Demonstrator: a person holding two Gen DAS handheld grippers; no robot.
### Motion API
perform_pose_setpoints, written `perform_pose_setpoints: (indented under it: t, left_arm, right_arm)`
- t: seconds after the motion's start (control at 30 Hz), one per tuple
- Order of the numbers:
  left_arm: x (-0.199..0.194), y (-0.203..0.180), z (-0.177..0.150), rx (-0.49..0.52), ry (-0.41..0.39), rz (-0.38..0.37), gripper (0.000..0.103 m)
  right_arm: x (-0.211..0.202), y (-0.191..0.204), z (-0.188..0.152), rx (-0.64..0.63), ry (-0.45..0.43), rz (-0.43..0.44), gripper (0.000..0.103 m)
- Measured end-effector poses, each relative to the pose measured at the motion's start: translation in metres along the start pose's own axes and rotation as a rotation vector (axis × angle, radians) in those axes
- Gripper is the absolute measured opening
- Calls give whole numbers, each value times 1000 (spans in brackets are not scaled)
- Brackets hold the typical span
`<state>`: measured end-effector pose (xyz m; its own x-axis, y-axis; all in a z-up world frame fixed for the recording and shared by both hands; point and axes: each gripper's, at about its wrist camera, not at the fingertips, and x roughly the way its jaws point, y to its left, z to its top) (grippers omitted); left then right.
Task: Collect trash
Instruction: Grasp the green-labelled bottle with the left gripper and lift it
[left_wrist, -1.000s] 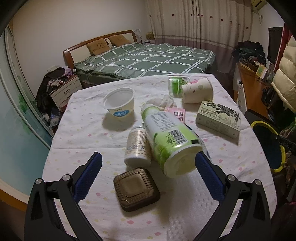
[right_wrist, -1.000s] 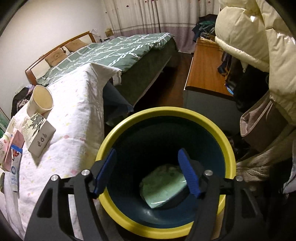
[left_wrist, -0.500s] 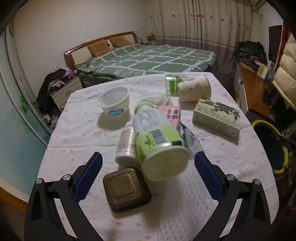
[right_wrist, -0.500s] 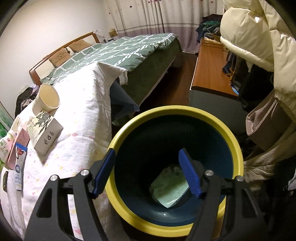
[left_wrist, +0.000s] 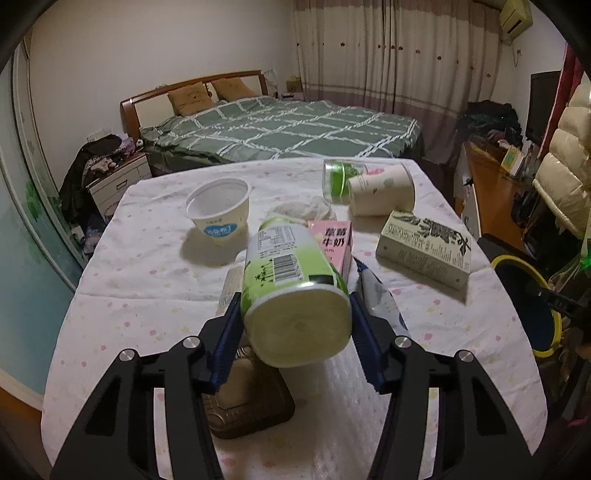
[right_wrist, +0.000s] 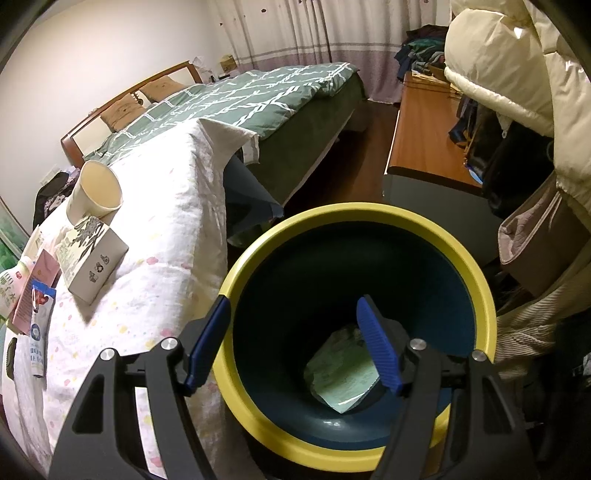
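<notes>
The left claw (left_wrist: 293, 314) has just been closing, and its blue pads are now pressed against both sides of a green-and-white plastic bottle (left_wrist: 291, 280), which lies on its side with its base toward the camera, near the front edge of the table (left_wrist: 122, 280) covered in a white dotted cloth. A brown ridged square lid (left_wrist: 251, 410) is seen under the bottle, and a pink milk carton (left_wrist: 334, 242) just behind it. A white yogurt cup (left_wrist: 219, 210) stands toward the left edge, and a printed cardboard box (left_wrist: 424, 251) lies toward the right edge. The right claw (right_wrist: 295, 347) is held apart and empty over a dark blue bin with a yellow rim (right_wrist: 480, 295), beside the table's right edge; a pale green packet (right_wrist: 343, 373) lies inside.
</notes>
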<state>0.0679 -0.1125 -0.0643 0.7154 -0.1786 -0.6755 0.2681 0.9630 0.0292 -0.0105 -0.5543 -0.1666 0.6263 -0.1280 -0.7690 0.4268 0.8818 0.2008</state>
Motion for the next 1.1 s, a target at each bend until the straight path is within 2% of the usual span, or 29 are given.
perform_pose_setpoints:
  t: [0.5,0.87,1.1]
  left_arm:
    - [-34,14,29,18,-115,1,53]
    - [-32,18,41,13,-134,2,52]
    - [-42,17,57,23,-181,11,52]
  right_arm:
    - [-3,7,0,-9,-9,13,67]
    - [-8,8,0,-12,-22,18,67]
    - [-27,11,1,-17,-69,17,67]
